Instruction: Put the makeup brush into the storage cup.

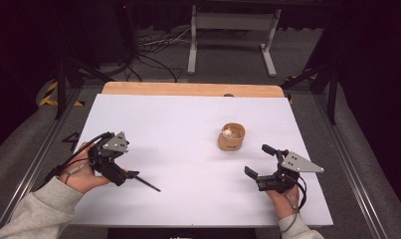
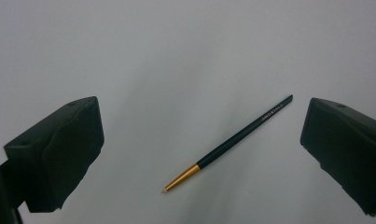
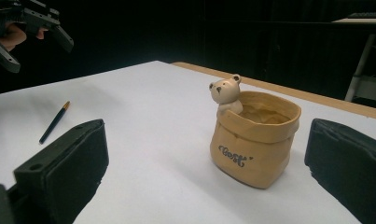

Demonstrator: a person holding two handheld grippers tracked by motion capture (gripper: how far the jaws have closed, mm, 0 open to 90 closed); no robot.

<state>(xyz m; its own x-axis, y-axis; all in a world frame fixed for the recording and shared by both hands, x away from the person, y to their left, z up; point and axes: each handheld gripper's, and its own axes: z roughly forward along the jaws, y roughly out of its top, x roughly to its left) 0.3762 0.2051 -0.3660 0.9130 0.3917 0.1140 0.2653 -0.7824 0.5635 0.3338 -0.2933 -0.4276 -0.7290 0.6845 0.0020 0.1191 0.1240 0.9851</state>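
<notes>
A dark pen with a gold tip lies flat on the white table. My left gripper hovers just left of it, open. In the left gripper view the pen lies on the sheet between the spread jaws of that gripper, untouched. A tan bag-shaped pot with a small bear on its rim stands right of centre. My right gripper is open, close in front of the pot, which sits between its jaws' line of sight. The right gripper view also holds the pen and the left gripper.
A wooden strip borders the table's far edge. Metal rails run along both sides. Beyond the table stand a white frame and floor cables. Open white surface lies between pen and pot.
</notes>
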